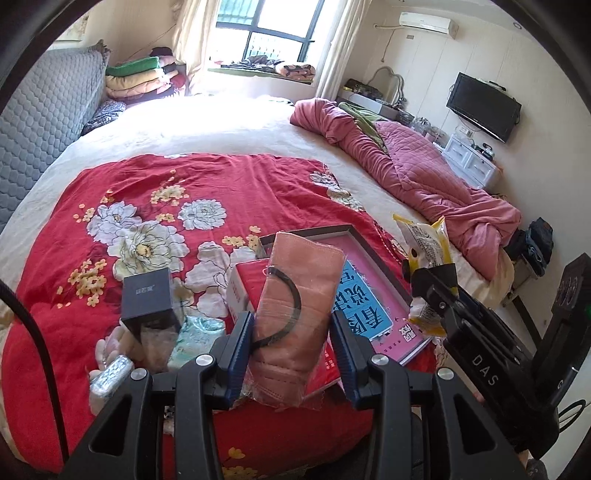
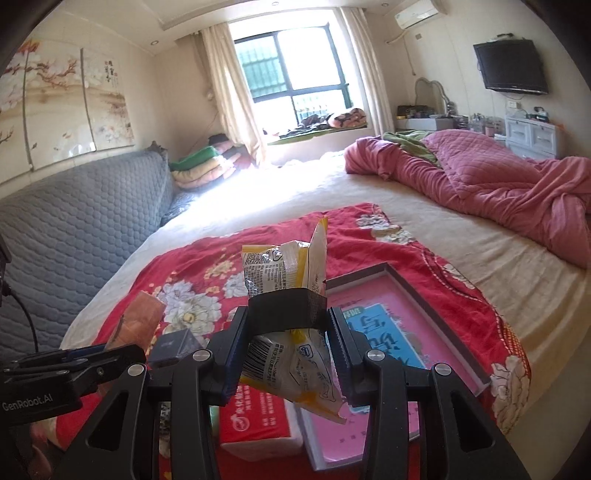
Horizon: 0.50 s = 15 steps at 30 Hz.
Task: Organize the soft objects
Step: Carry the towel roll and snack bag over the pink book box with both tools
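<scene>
Pink cloth pack [image 1: 295,314]: clear-wrapped, with a black ring, held upright above the red floral bedspread [image 1: 147,192].
Left gripper [image 1: 291,354]: jaws clamped on the pack's lower part.
Yellow snack packet [image 2: 288,317]: raised over the pink book [image 2: 391,332].
Right gripper [image 2: 288,354]: jaws closed on the packet's middle.
Surroundings: red tissue pack [image 2: 255,421], dark box [image 1: 147,299], teal packet [image 1: 195,339] on the bedspread; pink quilt [image 1: 424,177] well apart.

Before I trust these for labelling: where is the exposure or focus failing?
Left wrist view: window glare washes out the far bed sheet; straight edges bow. Right wrist view: the same sheet burns white; the yellow packet stays sharp.
</scene>
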Each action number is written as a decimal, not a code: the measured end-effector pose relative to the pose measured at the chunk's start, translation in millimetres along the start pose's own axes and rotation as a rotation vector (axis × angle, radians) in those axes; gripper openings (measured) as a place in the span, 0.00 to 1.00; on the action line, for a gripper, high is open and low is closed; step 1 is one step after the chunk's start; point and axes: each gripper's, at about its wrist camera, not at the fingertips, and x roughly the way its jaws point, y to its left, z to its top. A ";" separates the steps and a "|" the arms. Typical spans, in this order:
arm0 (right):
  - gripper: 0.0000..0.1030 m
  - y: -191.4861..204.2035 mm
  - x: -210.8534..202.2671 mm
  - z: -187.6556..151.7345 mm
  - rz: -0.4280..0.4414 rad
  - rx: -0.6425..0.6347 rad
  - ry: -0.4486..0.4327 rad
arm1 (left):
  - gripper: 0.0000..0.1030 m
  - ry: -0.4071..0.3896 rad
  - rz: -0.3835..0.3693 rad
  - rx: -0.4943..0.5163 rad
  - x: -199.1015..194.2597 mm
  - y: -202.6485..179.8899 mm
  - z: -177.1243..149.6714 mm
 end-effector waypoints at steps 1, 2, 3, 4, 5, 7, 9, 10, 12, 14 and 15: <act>0.42 -6.3 -0.7 0.4 -0.009 0.006 -0.002 | 0.41 0.006 -0.002 0.009 4.9 -5.5 1.2; 0.42 -12.1 -1.1 1.5 -0.025 0.010 -0.005 | 0.41 0.016 -0.008 0.015 9.7 -10.2 2.5; 0.42 -17.9 -1.9 2.2 -0.039 0.014 -0.010 | 0.41 0.027 -0.013 0.019 14.4 -15.1 3.7; 0.42 -25.0 -3.0 2.4 -0.045 0.025 -0.014 | 0.41 0.033 -0.014 0.027 19.3 -20.7 4.6; 0.42 -31.0 -3.8 2.6 -0.056 0.038 -0.016 | 0.41 0.037 -0.015 0.037 23.6 -26.3 5.7; 0.42 -41.8 -3.4 2.9 -0.075 0.054 -0.020 | 0.41 0.046 -0.020 0.052 33.0 -35.1 7.4; 0.42 -50.6 -3.5 2.2 -0.095 0.059 -0.023 | 0.41 0.055 -0.030 0.060 42.4 -44.1 8.3; 0.42 -54.9 -3.8 1.4 -0.101 0.063 -0.023 | 0.41 0.064 -0.030 0.066 48.1 -47.8 8.1; 0.42 -62.5 -3.0 0.6 -0.115 0.069 -0.019 | 0.41 0.089 -0.036 0.075 60.3 -55.1 7.8; 0.42 -69.1 -2.0 -0.7 -0.127 0.075 -0.015 | 0.41 0.109 -0.035 0.095 70.9 -61.7 7.5; 0.42 -73.3 0.1 -1.1 -0.131 0.081 -0.010 | 0.41 0.116 -0.028 0.105 76.0 -65.2 7.5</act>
